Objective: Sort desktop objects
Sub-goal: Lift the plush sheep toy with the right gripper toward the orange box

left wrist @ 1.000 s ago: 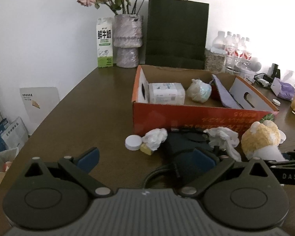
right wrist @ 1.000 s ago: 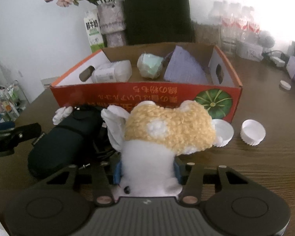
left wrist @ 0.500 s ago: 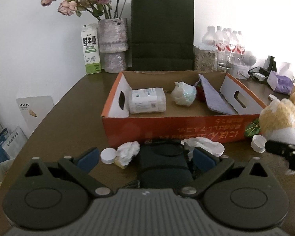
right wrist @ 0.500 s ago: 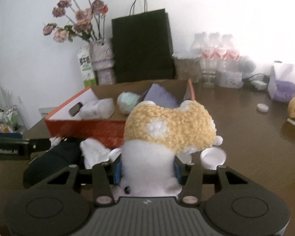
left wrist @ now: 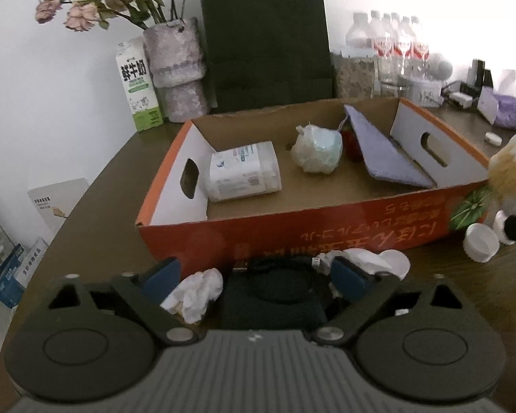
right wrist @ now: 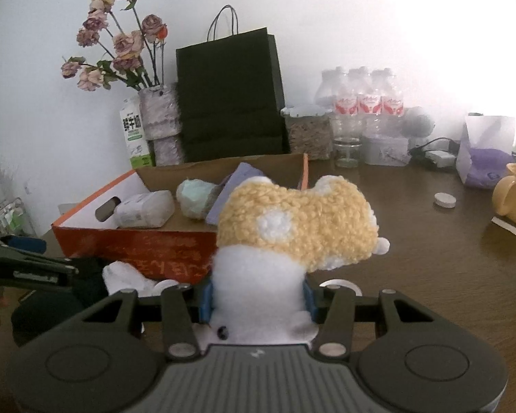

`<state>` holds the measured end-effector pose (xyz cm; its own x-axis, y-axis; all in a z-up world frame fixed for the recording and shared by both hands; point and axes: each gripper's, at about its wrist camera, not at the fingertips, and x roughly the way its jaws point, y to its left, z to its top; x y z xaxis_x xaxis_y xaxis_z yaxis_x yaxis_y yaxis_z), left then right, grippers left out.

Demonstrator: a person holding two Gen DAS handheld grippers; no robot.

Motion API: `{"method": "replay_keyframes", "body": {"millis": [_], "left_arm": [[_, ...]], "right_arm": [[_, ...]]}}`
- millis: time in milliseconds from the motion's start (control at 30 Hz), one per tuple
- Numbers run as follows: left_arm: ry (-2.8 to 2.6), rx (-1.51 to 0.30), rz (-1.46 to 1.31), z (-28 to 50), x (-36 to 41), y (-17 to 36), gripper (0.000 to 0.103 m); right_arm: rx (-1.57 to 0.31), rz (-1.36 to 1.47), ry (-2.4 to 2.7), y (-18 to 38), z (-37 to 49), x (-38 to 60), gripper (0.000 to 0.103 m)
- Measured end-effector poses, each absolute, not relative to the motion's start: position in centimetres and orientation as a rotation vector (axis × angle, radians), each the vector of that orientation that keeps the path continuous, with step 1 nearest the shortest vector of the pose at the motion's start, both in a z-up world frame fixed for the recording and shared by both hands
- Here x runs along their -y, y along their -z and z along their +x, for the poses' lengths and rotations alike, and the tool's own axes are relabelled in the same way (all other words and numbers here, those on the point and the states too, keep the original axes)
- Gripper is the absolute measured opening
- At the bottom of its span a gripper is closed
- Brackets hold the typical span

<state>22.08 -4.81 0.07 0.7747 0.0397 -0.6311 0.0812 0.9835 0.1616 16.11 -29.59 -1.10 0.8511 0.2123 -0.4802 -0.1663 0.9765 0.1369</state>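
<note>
In the left wrist view, a milk carton [left wrist: 139,86] and a vase of dried roses [left wrist: 177,69] were seen at the upper left, with a dark paper bag [left wrist: 265,34] beside them at the top centre. The orange cardboard box [left wrist: 326,230] filled the middle of the frame; in it, from left to right, lay a pack of wipes [left wrist: 244,175], a bagged bundle [left wrist: 316,149] and a purple cloth [left wrist: 385,153]. At the lower centre the left gripper [left wrist: 258,275] was held with its jaws wide but closing; a black pouch [left wrist: 275,296] lay between the blue pads [left wrist: 161,275], not pressed by them, flanked by crumpled tissues [left wrist: 196,292]. A white cap [left wrist: 481,242] lay at the right.

In the right wrist view, the box [right wrist: 134,241] was seen at the centre left. At the lower centre the right gripper [right wrist: 258,301] was clamped on the white body of a plush toy [right wrist: 292,227], whose yellow head rose above the pads. A yellow mug [right wrist: 514,196] stood at the far right.
</note>
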Motion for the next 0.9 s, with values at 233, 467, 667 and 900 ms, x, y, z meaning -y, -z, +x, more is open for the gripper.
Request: {"method": "replay_keyframes", "body": {"millis": [233, 467, 667, 900], "left_arm": [[0.049, -0.735, 0.168, 23.2, 4.7, 0.9, 0.074], [0.102, -0.724, 0.162, 22.5, 4.7, 0.8, 0.042], [0.115, -0.703, 0.135, 21.8, 4.4, 0.3, 0.033], [0.122, -0.661, 0.099, 20.6, 3.5, -0.7, 0.026]], "right_arm": [[-0.512, 0.088, -0.200, 1.2, 16.3, 29.6, 0.047], [-0.514, 0.086, -0.200, 1.1, 16.4, 29.6, 0.047], [-0.515, 0.081, -0.205, 1.1, 16.3, 29.4, 0.047], [-0.502, 0.068, -0.208, 0.6, 15.2, 28.7, 0.047]]}}
